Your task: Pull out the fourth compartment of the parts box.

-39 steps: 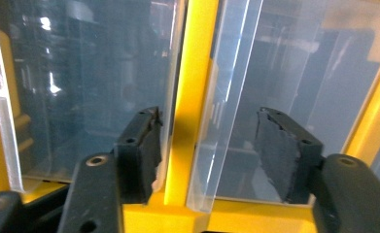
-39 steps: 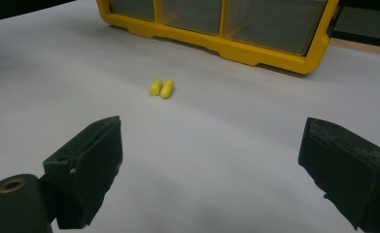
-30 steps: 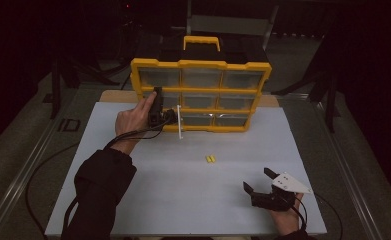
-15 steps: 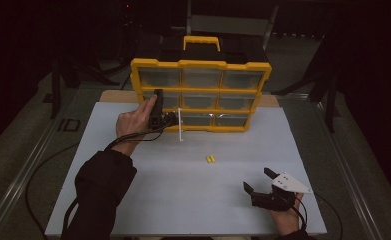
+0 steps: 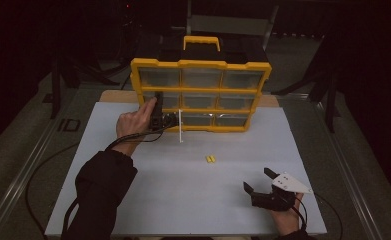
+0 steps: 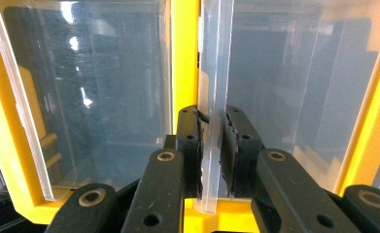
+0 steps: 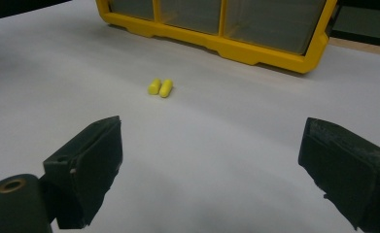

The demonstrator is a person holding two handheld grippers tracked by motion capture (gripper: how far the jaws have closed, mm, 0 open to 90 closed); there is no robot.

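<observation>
A yellow organizer (image 5: 201, 64) with clear drawers stands at the back of the white table. My left gripper (image 5: 169, 120) is at its lower left drawers. In the left gripper view the jaws have just been closing and my left gripper (image 6: 212, 116) is shut on the clear plastic lip (image 6: 214, 73) of a drawer front. In the high view that clear strip (image 5: 181, 126) juts out from the bottom row. Two small yellow pieces (image 5: 210, 159) lie side by side mid-table, ahead of my right gripper (image 7: 212, 145) in its view (image 7: 160, 87). My right gripper (image 5: 257, 180) rests near the front right, open with nothing between its jaws.
The white table top (image 5: 133, 200) runs to a metal frame rail (image 5: 28, 165) on the left. A black cable (image 5: 48, 170) trails from the left gripper over that side. The organizer's yellow handle (image 5: 201, 42) rises at the back.
</observation>
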